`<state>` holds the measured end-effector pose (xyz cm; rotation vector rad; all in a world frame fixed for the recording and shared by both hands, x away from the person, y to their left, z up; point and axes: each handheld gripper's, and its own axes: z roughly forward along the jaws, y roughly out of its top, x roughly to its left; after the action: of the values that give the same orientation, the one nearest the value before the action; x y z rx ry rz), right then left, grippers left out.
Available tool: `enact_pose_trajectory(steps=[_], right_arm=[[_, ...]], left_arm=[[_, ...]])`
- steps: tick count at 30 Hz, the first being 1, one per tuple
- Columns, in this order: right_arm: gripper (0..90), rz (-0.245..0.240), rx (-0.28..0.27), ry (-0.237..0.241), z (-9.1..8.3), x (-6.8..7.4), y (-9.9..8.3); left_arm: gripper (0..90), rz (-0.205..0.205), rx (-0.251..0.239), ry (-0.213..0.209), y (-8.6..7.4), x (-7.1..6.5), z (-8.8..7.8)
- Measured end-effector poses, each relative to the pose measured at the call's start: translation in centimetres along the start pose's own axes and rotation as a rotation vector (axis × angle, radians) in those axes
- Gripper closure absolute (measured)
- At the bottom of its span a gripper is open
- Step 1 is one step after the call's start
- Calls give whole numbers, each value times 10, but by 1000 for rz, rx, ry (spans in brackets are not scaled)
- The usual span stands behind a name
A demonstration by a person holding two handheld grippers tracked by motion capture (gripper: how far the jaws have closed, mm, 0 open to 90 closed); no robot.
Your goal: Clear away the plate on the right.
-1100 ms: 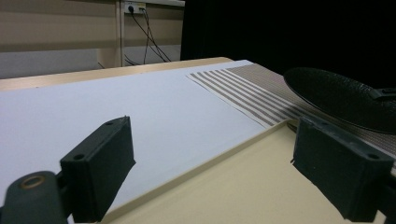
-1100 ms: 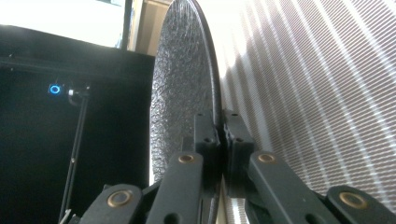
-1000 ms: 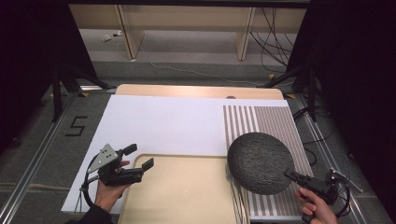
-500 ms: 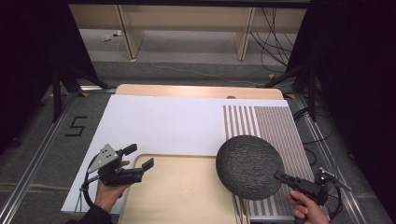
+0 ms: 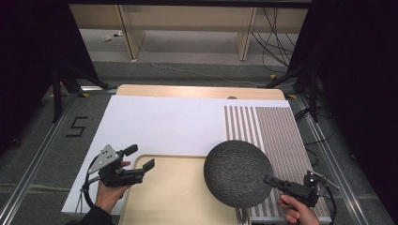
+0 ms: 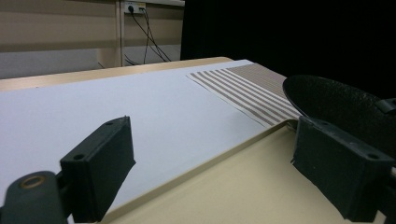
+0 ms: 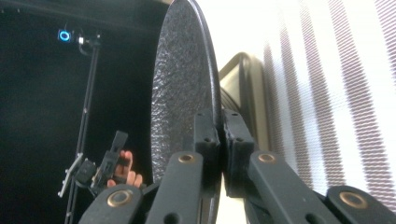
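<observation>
White sheeting covers most of the desk (image 5: pixel 141 91), a broad white sheet (image 5: pixel 164 126) running from the far wooden edge toward the person. Next in size, at the right, lies a striped mat (image 5: pixel 277 136), its bars running away from the person. Nearer, a pale wooden tray (image 5: pixel 173 192) sits between the two hands.

Over the seam where tray and mat meet is the dark round plate (image 5: pixel 237 173), rough-textured and shallow. It is carried by its near right rim: the right hand-held gripper (image 5: pixel 272 180) is clenched on that edge, and in the right gripper view the two pads pinch the thin rim between them. The plate reaches leftward from that grip, so the tray lies just beyond its free edge. Whether its underside touches anything I cannot tell for sure.

Smallest and idle, the left hand-held gripper (image 5: pixel 141 158) hovers released over the tray's near left corner, nothing between its jaws, pointing toward the plate. The right hand is plainly the nearer one.
</observation>
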<state>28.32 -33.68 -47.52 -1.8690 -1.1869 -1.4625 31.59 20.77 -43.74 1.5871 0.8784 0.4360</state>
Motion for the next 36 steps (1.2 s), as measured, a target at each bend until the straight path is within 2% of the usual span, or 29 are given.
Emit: enact_pose_trajectory(steps=[2,6,7,8,10,11,12,14,16,18,19,20,21,22,23,24,26,29,31,32,33,35,36], right_arm=[[871,-10,4,-5,4,1,-3],[871,-3,38,14,10,1,-7],[871,0,19,17,13,1,-9],[871,8,33,10,14,2,-9],[871,-14,48,13,15,4,-10],[871,-10,37,6,17,6,-12],[871,-28,55,0,19,6,-13],[871,-34,79,10,23,7,-15],[871,-22,97,18,27,7,-18],[871,-21,93,4,32,7,-21],[871,2,84,12,35,9,-22],[871,-36,117,0,35,9,-23],[871,-47,117,0,37,11,-24],[870,-30,121,4,40,14,-24],[871,-37,126,1,43,13,-27],[872,-20,149,26,46,12,-28],[872,-16,145,13,50,14,-30],[870,-44,147,-3,57,19,-33],[871,-21,172,8,61,17,-34],[871,-10,166,-2,64,17,-35],[872,-19,180,2,66,17,-35],[869,-68,184,-16,71,21,-38],[870,-64,184,-24,74,22,-39]], left_arm=[[120,1,0,0,0,0,0],[120,-1,-5,-6,0,0,1],[120,-1,1,1,0,0,0],[120,-1,0,-1,0,0,0],[120,2,0,-2,0,0,0],[120,2,1,-2,0,0,0],[120,0,-5,-9,0,0,1],[120,1,1,-1,0,0,0],[120,1,1,-2,0,0,0],[120,-2,-5,-7,0,0,1],[120,-2,2,0,0,0,1],[120,-2,1,-1,0,0,1],[120,0,2,0,0,0,1],[120,-1,2,0,0,0,1],[120,-2,3,0,0,0,1],[120,-4,2,1,0,0,1],[120,-3,2,-1,0,0,1],[120,-6,1,-1,0,0,1],[120,-5,1,-2,0,0,1],[120,-3,1,-3,0,0,1],[120,-4,1,-2,0,0,1],[120,-7,1,-2,0,0,1],[120,-6,1,-2,0,0,1]])
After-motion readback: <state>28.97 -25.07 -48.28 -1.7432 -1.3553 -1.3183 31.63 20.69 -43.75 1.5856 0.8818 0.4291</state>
